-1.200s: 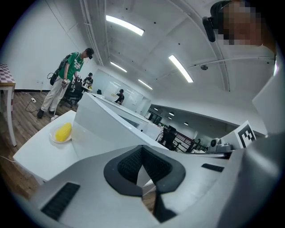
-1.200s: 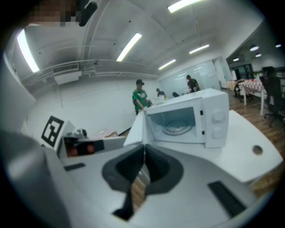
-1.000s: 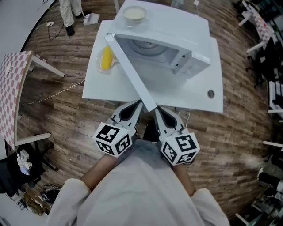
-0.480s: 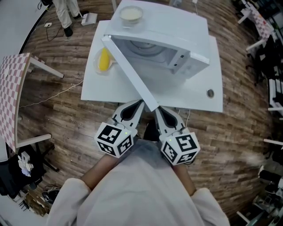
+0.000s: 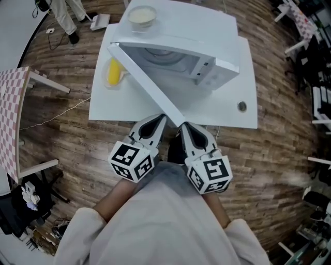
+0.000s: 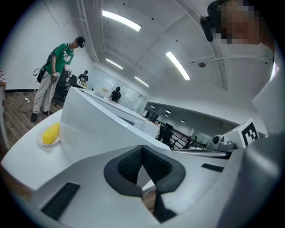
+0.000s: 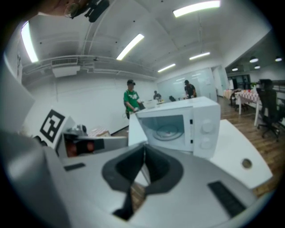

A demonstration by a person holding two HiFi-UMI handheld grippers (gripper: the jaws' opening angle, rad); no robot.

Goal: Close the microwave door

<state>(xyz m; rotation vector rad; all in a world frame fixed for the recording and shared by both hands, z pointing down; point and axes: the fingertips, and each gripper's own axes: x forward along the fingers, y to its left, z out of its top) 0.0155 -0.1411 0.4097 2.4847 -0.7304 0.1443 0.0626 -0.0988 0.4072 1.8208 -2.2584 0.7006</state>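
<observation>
A white microwave [image 5: 207, 57] stands on a white table [image 5: 227, 111] with its door [image 5: 145, 83] swung wide open towards me. The door's free end reaches the table's near edge, between my two grippers. My left gripper [image 5: 162, 118] is just left of that end, jaws shut and empty. My right gripper [image 5: 182, 124] is just right of it, also shut and empty. I cannot tell whether either touches the door. The left gripper view shows the left gripper [image 6: 142, 148] below the door's outer face [image 6: 93, 120]. The right gripper view shows the right gripper [image 7: 144, 149], the open cavity [image 7: 167, 129] and the door's edge [image 7: 135, 131].
A bowl [image 5: 141, 16] sits on top of the microwave. A yellow corn cob on a plate [image 5: 113, 73] lies left of the door. A small round fitting [image 5: 241, 106] is set in the table at right. A checkered table [image 5: 10, 108] stands at left, and a person [image 5: 64, 15] at the far left.
The table and microwave have slid slightly up and left in the head view. Both grippers stay shut beside the door's free end. The door's angle looks the same.
</observation>
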